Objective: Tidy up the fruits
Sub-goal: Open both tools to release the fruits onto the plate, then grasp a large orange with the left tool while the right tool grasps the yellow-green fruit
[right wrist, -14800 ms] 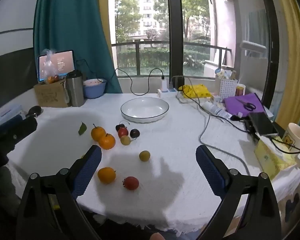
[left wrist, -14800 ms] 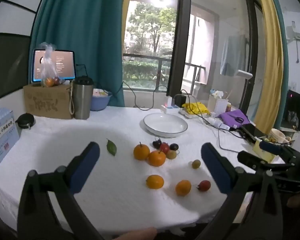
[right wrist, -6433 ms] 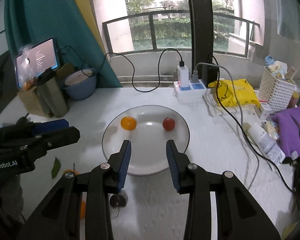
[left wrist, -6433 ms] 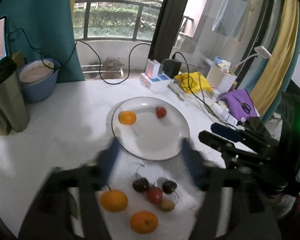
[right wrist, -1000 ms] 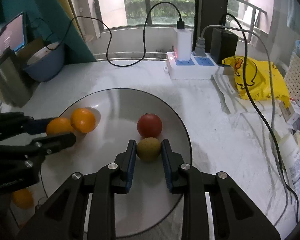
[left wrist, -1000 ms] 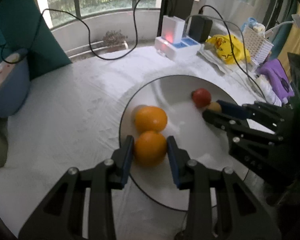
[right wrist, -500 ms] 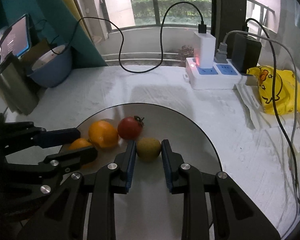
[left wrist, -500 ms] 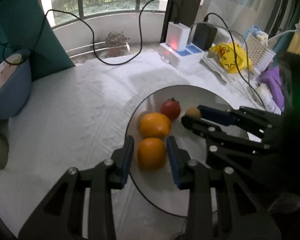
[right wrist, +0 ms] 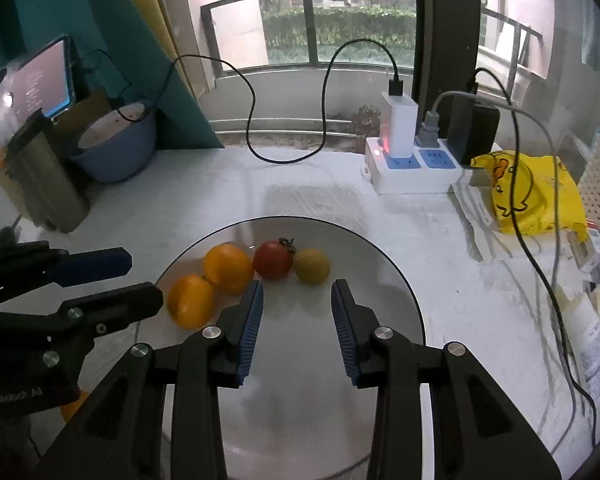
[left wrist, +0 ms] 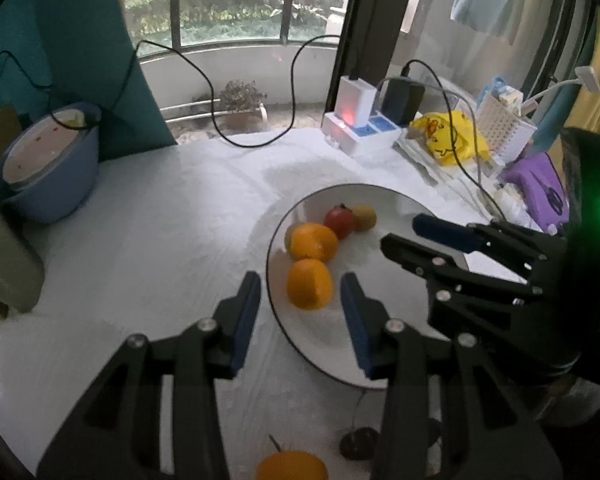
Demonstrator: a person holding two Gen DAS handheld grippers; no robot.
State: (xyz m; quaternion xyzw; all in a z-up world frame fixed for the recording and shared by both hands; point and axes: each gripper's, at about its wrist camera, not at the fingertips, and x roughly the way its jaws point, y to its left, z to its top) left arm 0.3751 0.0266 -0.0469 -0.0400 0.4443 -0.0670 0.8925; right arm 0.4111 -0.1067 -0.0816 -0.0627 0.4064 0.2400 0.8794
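Fruits already fill the left part of the white plate (right wrist: 396,272): two oranges, a red tomato-like fruit (right wrist: 273,265) and a yellow-green fruit (right wrist: 311,266) sit in a touching row. We read the step in hand as the release and retreat after a placement. Our left gripper (left wrist: 300,304) is spread, with the near orange (left wrist: 309,284) between its fingers but clear of both pads, and the far orange (left wrist: 314,242) just behind it toward the middle of the plate. Our right gripper (right wrist: 297,308) is also spread and empty, hovering over the bare centre of the plate, just short of the yellow-green fruit. To do this well, we judge that both grippers should lift straight up from the plate before swinging away, since a sideways pull could nudge a round fruit and set the whole row rolling. We would hold the fingers wide until they are above the fruit tops. More work waits off the plate: in the left wrist view another orange (left wrist: 292,466) and a dark round fruit (left wrist: 358,442) lie on the white tablecloth (left wrist: 160,240) just outside the plate's near rim. We should approach those from above, close gently on the widest part, and set them on the open right side of the plate. The power strip (right wrist: 412,168) and its cables beyond the far rim are well apart and need no care.
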